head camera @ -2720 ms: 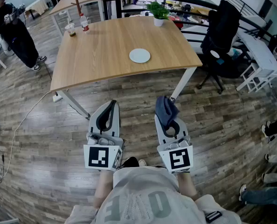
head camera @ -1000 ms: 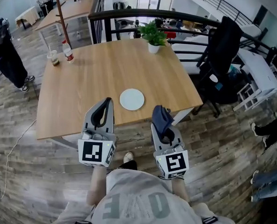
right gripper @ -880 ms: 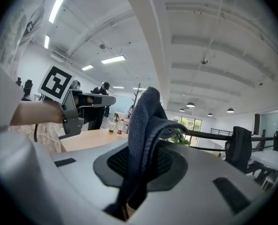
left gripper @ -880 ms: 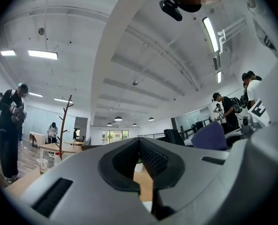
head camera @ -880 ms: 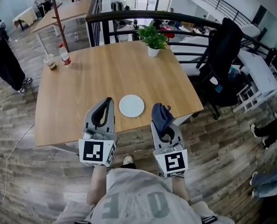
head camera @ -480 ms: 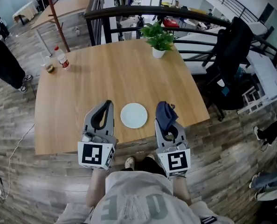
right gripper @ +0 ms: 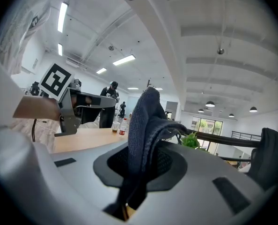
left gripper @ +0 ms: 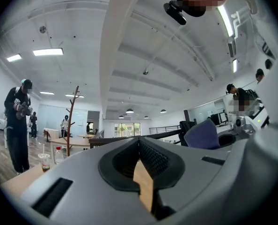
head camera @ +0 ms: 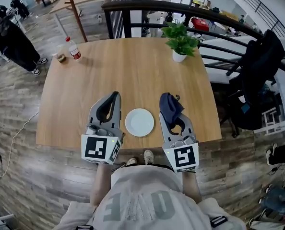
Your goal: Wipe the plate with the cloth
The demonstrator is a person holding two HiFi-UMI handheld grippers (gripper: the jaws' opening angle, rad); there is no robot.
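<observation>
Left jaws: my left gripper [head camera: 114, 96] is pressed together, empty.
Right jaws: my right gripper [head camera: 167, 99] pinches the cloth [head camera: 170, 109].
Surface: plate [head camera: 139, 122] on table [head camera: 133, 66], between my grippers.
Room: office.

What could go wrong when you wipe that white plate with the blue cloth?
The plate lies loose near the table's front edge. The left gripper, shut and empty, is not steadying it, so a hard wipe might slide it off. The cloth bunches up out of the right gripper's jaws, pinched only at a fold. It might pull free, or the hard jaws might scrape the plate.
</observation>
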